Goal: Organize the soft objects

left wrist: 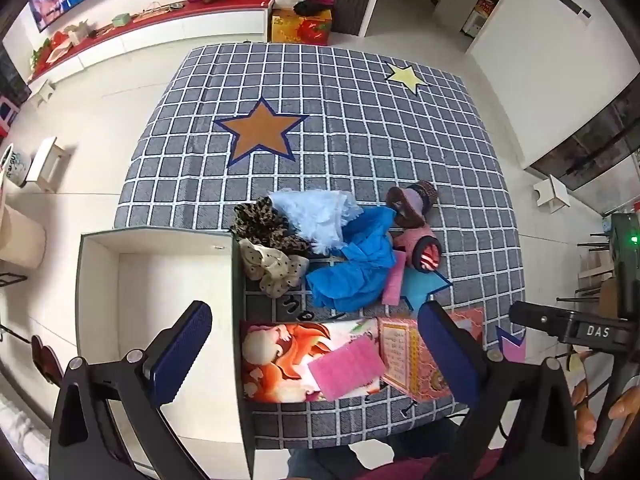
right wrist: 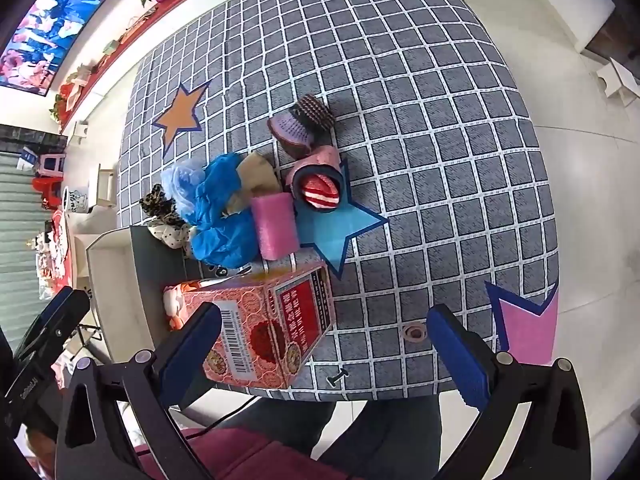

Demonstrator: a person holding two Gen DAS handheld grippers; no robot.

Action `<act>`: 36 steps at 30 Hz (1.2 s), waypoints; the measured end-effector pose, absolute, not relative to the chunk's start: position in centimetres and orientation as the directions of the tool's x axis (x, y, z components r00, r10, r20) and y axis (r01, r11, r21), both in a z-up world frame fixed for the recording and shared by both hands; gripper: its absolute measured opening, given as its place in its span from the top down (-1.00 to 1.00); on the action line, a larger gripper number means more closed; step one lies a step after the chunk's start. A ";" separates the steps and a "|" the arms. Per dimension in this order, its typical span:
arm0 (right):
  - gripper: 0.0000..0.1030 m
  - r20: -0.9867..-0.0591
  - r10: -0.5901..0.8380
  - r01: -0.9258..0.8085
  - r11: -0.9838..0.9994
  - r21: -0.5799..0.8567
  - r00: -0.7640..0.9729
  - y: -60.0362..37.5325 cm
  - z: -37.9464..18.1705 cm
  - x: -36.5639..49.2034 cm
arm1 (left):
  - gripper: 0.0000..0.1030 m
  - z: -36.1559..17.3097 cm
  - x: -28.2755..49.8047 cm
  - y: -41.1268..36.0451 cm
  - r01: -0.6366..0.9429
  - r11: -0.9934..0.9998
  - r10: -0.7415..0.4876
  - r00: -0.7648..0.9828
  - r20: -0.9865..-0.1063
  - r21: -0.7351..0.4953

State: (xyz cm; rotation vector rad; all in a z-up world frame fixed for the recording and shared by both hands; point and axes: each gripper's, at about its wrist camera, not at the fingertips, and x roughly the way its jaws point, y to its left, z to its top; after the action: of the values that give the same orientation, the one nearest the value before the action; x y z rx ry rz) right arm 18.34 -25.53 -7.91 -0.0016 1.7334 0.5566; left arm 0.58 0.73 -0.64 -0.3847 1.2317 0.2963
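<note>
Both grippers hang released over a checked mat [left wrist: 360,128] strewn with soft things.
"DAS" marks the right gripper [right wrist: 324,356] at the left gripper's [left wrist: 316,356] three o'clock; white box [left wrist: 100,280] at nine.

Counter [left wrist: 360,140] draped in a grey cloth gridded with white lines. Printed on the cloth: an orange star [left wrist: 260,130], a yellow star [left wrist: 406,76] at the far corner, a blue star [right wrist: 340,228], a pink star [right wrist: 528,320] at the near edge. Heaped mid-counter, touching: leopard-print fabric [left wrist: 260,224], dotted cream fabric [left wrist: 272,270], pale blue fluff [left wrist: 316,212], crumpled blue cloth [left wrist: 356,272], pink sponge [right wrist: 276,226], two rolled slippers [right wrist: 304,128]. Nearer: a cartoon-print cloth [left wrist: 280,360] and a red patterned box [right wrist: 264,332].
</note>
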 end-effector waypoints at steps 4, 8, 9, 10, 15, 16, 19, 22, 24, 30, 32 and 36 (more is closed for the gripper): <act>-1.00 -0.925 0.286 -0.286 0.891 0.352 -0.249 -25.8 -8.3 19.2 | -1.00 -1.1 1.1 2.0 -0.426 0.899 0.031 0.297 -0.954 -0.103; -1.00 -0.931 0.266 -0.294 0.895 0.335 -0.250 -25.9 -9.0 19.7 | -1.00 -2.6 2.4 3.1 -0.426 0.901 0.037 0.261 -0.965 -0.081; -1.00 -0.931 0.262 -0.291 0.897 0.332 -0.255 -25.9 -9.3 19.9 | -1.00 -3.1 2.7 3.2 -0.421 0.904 0.034 0.249 -0.968 -0.077; -1.00 -0.931 0.257 -0.287 0.900 0.329 -0.261 -25.8 -9.6 20.0 | -1.00 -3.3 3.2 3.2 -0.418 0.906 0.038 0.235 -0.971 -0.066; -1.00 -0.936 0.220 -0.289 0.910 0.299 -0.275 -25.3 -11.2 20.6 | -1.00 -5.8 6.2 3.1 -0.359 0.933 0.034 0.165 -0.986 -0.028; -1.00 -0.933 0.242 -0.292 0.902 0.317 -0.266 -25.2 -11.6 20.7 | -1.00 -6.3 6.8 3.1 -0.352 0.936 0.034 0.143 -0.989 -0.019; -1.00 -0.933 0.242 -0.309 0.895 0.321 -0.267 -24.3 -12.6 21.4 | -1.00 -7.8 8.8 2.7 -0.325 0.945 0.020 0.134 -0.991 -0.025; -1.00 -0.936 0.242 -0.328 0.889 0.319 -0.255 -23.0 -13.3 22.5 | -1.00 -9.5 10.8 2.5 -0.303 0.953 0.020 0.121 -0.992 -0.018; -1.00 -0.954 0.196 -0.347 0.899 0.268 -0.228 -22.2 -13.7 23.5 | -1.00 -10.8 11.7 2.2 -0.294 0.955 -0.001 0.101 -0.995 -0.031; -1.00 -0.969 0.137 -0.368 0.907 0.206 -0.205 -19.3 -15.2 26.7 | -1.00 -13.2 12.9 2.5 -0.271 0.963 0.002 0.026 -1.000 -0.005; -1.00 -0.966 0.120 -0.363 0.910 0.199 -0.229 -18.2 -16.4 27.7 | -1.00 -13.7 13.1 2.4 -0.273 0.962 -0.003 0.005 -1.000 -0.004; -1.00 -0.945 0.130 -0.355 0.904 0.237 -0.301 -15.5 -19.6 29.3 | -0.87 -14.4 13.6 2.2 -0.275 0.961 -0.010 -0.012 -1.000 -0.007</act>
State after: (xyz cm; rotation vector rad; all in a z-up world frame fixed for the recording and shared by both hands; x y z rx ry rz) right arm 29.28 -15.53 -19.58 -0.1678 1.8172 0.4812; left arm 13.55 2.23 -14.38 -0.2262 1.5726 0.2126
